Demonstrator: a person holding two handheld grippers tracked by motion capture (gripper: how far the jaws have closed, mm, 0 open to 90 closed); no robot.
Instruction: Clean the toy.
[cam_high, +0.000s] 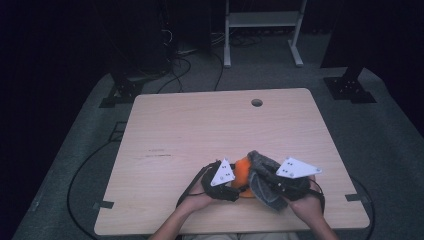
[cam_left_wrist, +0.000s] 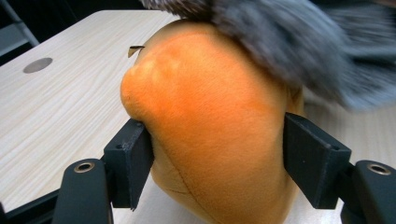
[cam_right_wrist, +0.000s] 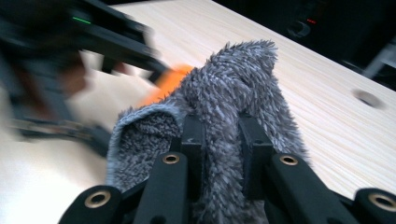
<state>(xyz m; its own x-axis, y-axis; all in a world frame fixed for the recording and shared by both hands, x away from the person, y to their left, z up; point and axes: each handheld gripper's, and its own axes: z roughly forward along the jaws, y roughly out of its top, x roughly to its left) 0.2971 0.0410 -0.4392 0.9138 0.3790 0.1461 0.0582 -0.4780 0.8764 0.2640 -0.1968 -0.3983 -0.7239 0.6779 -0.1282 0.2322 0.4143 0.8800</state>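
Observation:
An orange plush piece (cam_high: 241, 172) sits near the table's front edge, half covered by a grey fuzzy cloth (cam_high: 265, 172). My left gripper (cam_high: 234, 191) comes at it from the left. In the left gripper view the left gripper (cam_left_wrist: 217, 154) has both pads pressed into the sides of the orange plush (cam_left_wrist: 210, 107), with the grey cloth (cam_left_wrist: 289, 42) draped over its top. My right gripper (cam_right_wrist: 222, 140) is shut on a bunched fold of the grey cloth (cam_right_wrist: 233, 79), which stands up from the jaws. The orange plush (cam_right_wrist: 170, 79) peeks out behind the cloth.
The light wooden table (cam_high: 200, 125) has a round cable hole (cam_high: 256, 102) at the back. A white metal frame (cam_high: 262, 20) and black stand feet (cam_high: 122, 92) are on the floor beyond, among cables. The person's hands (cam_high: 195, 202) come in at the front edge.

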